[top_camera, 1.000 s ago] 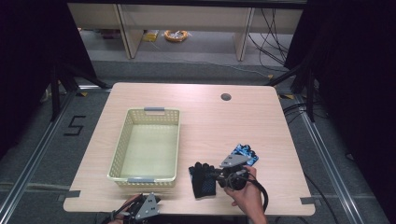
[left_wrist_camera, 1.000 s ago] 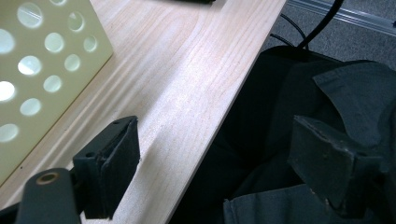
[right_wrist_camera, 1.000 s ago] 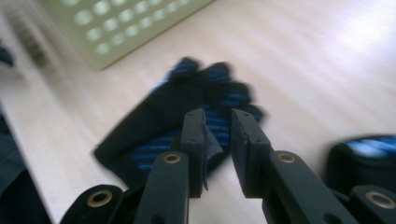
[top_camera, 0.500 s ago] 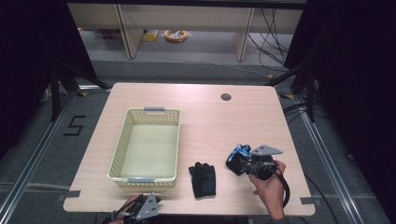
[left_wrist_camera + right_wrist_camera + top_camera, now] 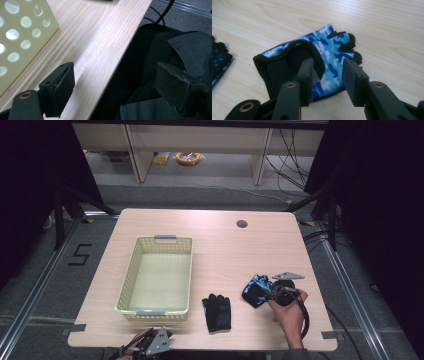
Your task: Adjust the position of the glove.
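Observation:
A blue camouflage glove [image 5: 256, 289] [image 5: 329, 52] lies at the table's front right, cuff opening facing my right gripper [image 5: 266, 293] [image 5: 327, 68]. That gripper is open and low over the glove. Its jaws have just been opening, and the glove's fabric lies under the gap with neither pad pressing on it. A black glove [image 5: 216, 313] [image 5: 219, 62] lies flat to the left of the blue one. My left gripper [image 5: 152, 345] [image 5: 117, 75] hangs open at the table's near edge, with nothing between its jaws.
A pale yellow perforated basket [image 5: 131, 280] [image 5: 17, 37] stands on the left half of the wooden table [image 5: 235, 250]. A round cable hole [image 5: 242, 224] is at the back right. The person's dark clothing [image 5: 160, 55] sits below the front edge.
My right hand has moved right, from beside the black glove to the right side of the blue glove. Both gloves lie about where they were. The left gripper has stayed put.

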